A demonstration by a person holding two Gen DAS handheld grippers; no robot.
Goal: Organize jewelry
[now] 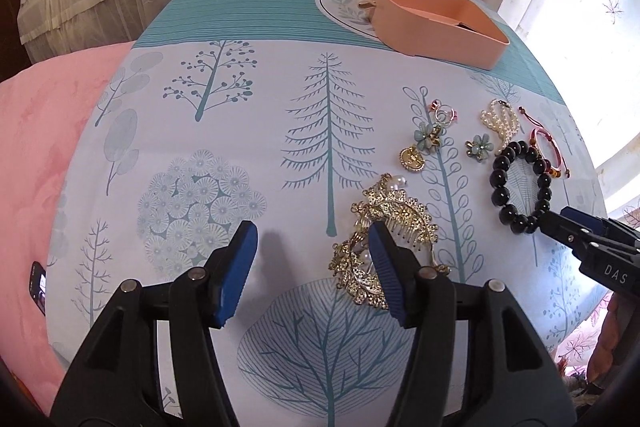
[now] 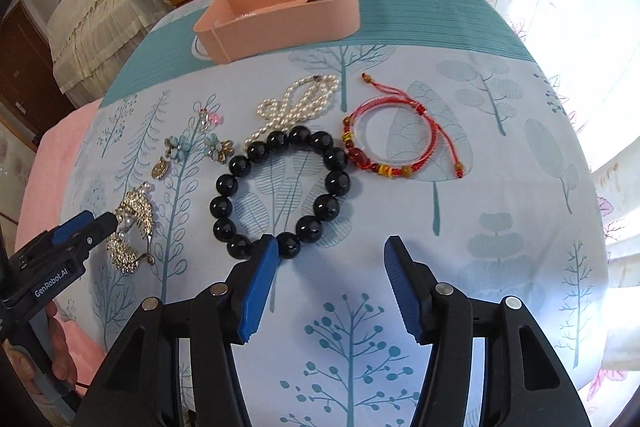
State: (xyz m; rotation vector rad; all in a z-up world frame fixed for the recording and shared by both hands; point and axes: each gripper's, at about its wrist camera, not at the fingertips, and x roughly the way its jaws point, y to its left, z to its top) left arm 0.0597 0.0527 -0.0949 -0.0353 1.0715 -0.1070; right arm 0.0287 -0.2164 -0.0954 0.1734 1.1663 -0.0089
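A gold rhinestone hair comb (image 1: pixel 384 239) is laid on the tree-printed tablecloth (image 1: pixel 240 155), its edge overlapped by the left gripper (image 1: pixel 312 263) (jaws spread wide); a black bead bracelet (image 2: pixel 280 191) is met by the equally open right gripper (image 2: pixel 330 283), the pink plastic box (image 2: pixel 280 15) well beyond

Our left gripper (image 1: pixel 312 269) has two black plastic arms, each tipped with a blue ribbed pad (image 1: pixel 236 275) and fastened by round silver rivets. Our right gripper (image 2: pixel 330 285) is built the same way: black triangular-cutout arms, blue ridged pads (image 2: pixel 256 291), silver pivot pins. White lettering reads "DAS" on the right gripper's black side and "GenRobot.AI" on the left's. Bare skin shows below the left gripper's body in the right wrist view.
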